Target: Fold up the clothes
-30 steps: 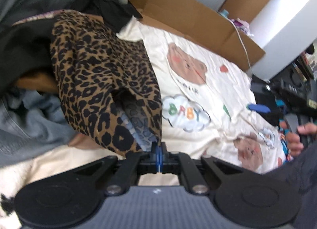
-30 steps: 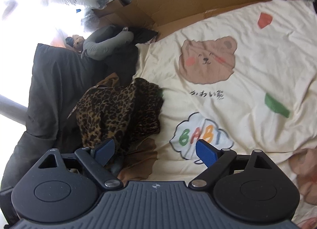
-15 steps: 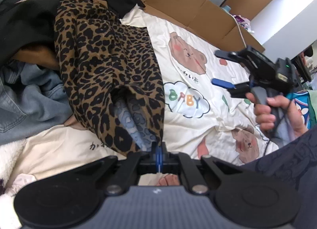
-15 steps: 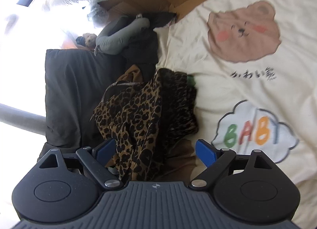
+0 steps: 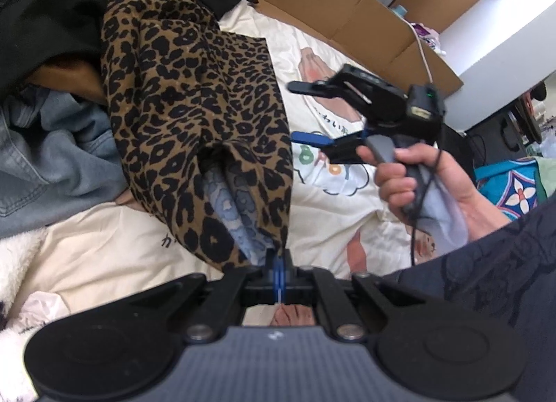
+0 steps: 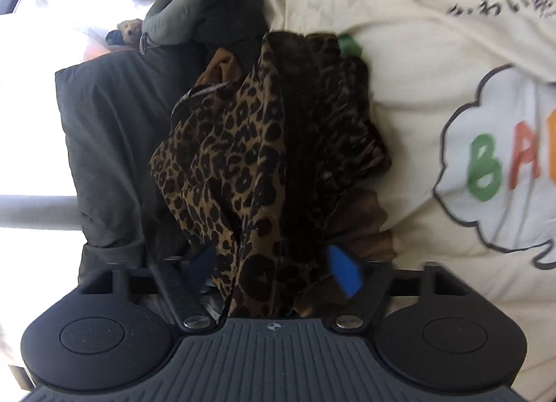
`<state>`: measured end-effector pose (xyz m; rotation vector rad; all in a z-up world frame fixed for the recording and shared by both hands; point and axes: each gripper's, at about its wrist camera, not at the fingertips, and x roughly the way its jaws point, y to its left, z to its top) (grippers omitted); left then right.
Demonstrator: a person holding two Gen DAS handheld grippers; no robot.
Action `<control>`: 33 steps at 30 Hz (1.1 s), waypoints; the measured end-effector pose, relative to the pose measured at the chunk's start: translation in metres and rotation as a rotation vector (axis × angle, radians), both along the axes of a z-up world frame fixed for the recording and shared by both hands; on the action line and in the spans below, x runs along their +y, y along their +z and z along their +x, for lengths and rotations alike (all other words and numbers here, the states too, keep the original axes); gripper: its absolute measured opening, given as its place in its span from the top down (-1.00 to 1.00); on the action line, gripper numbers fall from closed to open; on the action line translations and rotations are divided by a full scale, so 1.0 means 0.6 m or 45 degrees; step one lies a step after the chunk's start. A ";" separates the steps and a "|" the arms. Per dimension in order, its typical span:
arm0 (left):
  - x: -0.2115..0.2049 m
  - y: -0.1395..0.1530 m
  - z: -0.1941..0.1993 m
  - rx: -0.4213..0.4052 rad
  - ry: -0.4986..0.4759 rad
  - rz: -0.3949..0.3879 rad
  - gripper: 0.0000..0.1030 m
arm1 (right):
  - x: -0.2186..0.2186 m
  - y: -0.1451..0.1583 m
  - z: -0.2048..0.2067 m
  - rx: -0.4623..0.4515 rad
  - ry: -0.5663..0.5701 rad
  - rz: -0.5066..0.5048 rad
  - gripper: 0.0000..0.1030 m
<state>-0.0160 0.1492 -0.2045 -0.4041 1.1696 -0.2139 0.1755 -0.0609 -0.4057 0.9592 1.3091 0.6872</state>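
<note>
A leopard-print garment point(image 5: 194, 106) lies bunched on a cream bear-print bedsheet point(image 5: 347, 221). Its blue patterned lining shows at the near end. My left gripper point(image 5: 279, 263) is shut on the garment's near hem and holds it lifted. In the left wrist view my right gripper point(image 5: 292, 111), held in a person's hand point(image 5: 417, 179), reaches the garment's right edge. In the right wrist view the leopard garment point(image 6: 236, 165) fills the gap of my right gripper point(image 6: 271, 268). Its jaws are closing around the cloth, with the blue pads point(image 6: 344, 273) still apart and blurred.
A heap of clothes borders the garment: blue denim point(image 5: 52, 158), black fabric point(image 6: 104, 141) and a grey padded piece point(image 6: 180, 19). Flattened cardboard point(image 5: 347, 13) lines the bed's far side. White fleece point(image 5: 14, 263) lies at the near left. The bedsheet point(image 6: 417, 54) stretches to the right.
My right gripper has come down to the leopard garment, and its jaws have narrowed with cloth now between them. My left gripper has kept its hold with little movement.
</note>
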 end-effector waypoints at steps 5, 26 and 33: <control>0.001 -0.001 0.008 -0.001 -0.014 -0.015 0.99 | 0.001 0.009 -0.003 -0.053 0.006 -0.029 1.00; 0.035 0.017 0.063 -0.125 0.126 -0.003 0.37 | -0.258 0.069 -0.049 -0.052 -0.319 -0.482 1.00; 0.012 0.013 0.120 -0.198 0.105 0.020 -0.06 | -0.314 0.047 -0.067 0.064 -0.386 -0.592 0.96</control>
